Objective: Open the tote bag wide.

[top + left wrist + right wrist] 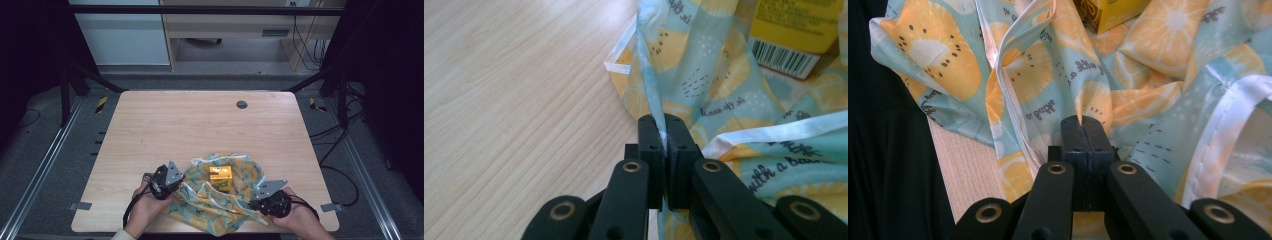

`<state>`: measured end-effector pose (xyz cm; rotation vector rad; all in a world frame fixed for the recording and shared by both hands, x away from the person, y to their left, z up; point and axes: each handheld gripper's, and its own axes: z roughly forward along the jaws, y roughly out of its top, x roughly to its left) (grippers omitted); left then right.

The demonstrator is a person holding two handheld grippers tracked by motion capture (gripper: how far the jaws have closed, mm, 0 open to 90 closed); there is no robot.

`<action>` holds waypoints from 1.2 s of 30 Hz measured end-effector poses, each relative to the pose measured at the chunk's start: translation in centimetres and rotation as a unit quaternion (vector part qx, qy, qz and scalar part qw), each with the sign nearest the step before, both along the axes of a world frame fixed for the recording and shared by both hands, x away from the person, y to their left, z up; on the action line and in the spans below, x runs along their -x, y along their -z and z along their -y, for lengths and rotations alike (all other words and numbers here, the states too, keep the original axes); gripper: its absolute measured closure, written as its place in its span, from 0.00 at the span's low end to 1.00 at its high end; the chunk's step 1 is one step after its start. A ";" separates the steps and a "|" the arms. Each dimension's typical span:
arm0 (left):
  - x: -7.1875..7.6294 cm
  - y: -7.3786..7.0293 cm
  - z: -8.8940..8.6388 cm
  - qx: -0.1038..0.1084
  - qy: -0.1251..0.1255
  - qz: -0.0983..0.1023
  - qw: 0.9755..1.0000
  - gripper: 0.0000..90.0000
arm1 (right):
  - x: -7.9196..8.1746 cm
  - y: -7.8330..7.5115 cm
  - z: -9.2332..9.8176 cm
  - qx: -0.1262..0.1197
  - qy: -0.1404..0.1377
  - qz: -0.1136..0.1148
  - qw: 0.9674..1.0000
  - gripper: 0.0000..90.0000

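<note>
Left gripper (666,131) pinches fruit-print cloth (220,200); right gripper (1083,131) pinches it too; yellow box (220,178) between, just ahead.

At lower centre, the left gripper (666,134) pinches a fold of fruit-print cloth (704,85) against the wooden table (514,100), a yellow box (794,30) at upper right.
</note>
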<state>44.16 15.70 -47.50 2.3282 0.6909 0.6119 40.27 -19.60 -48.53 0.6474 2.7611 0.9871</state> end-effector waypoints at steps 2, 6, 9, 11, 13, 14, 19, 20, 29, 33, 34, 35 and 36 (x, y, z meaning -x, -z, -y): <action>0.1 0.2 -0.1 -0.007 0.002 -0.002 1.000 0.98 | 0.0 0.1 -0.1 0.004 0.001 -0.003 1.000 1.00; -0.2 0.6 -0.3 -0.013 0.001 -0.019 1.000 0.98 | 0.0 0.3 -0.1 0.004 -0.004 -0.006 1.000 1.00; -0.4 1.0 -0.4 -0.006 -0.005 -0.027 1.000 0.98 | 0.0 0.3 0.0 0.007 -0.002 -0.008 1.000 1.00; -0.4 1.2 -0.4 -0.011 -0.003 -0.030 0.999 0.98 | -0.1 0.3 0.2 0.005 -0.005 -0.008 1.000 1.00; -0.5 1.3 -0.4 -0.019 -0.001 -0.035 0.999 0.98 | -0.1 0.4 0.3 0.004 -0.002 -0.010 1.000 1.00; -0.6 1.3 -0.4 -0.016 -0.002 -0.036 0.999 0.98 | -0.2 0.4 0.4 0.006 0.000 -0.010 1.000 1.00; -0.6 1.4 -0.5 -0.017 -0.005 -0.039 0.999 0.98 | -0.2 0.4 0.5 0.006 0.001 -0.010 1.000 1.00; -0.6 1.4 -0.6 -0.016 -0.006 -0.040 0.999 0.98 | -0.2 0.4 0.5 0.006 0.001 -0.009 1.000 1.00; -0.3 1.3 -0.8 -0.010 -0.010 -0.033 0.999 0.95 | -0.1 0.4 0.7 0.007 0.008 -0.002 1.000 1.00; 0.2 0.4 -0.9 0.009 -0.014 -0.015 1.000 0.80 | 0.1 -0.3 0.9 -0.016 0.023 0.015 0.999 0.82; 0.3 0.2 -0.9 0.009 -0.014 -0.012 1.000 0.74 | 0.2 -0.5 1.0 -0.021 0.031 0.022 0.999 0.75; 0.4 -0.1 -0.8 0.014 -0.016 -0.008 1.000 0.70 | 0.2 -0.8 1.1 -0.025 0.036 0.027 0.999 0.71; 0.5 -0.4 -0.8 0.025 -0.021 0.000 0.999 0.66 | 0.3 -1.1 1.3 -0.031 0.039 0.036 0.998 0.65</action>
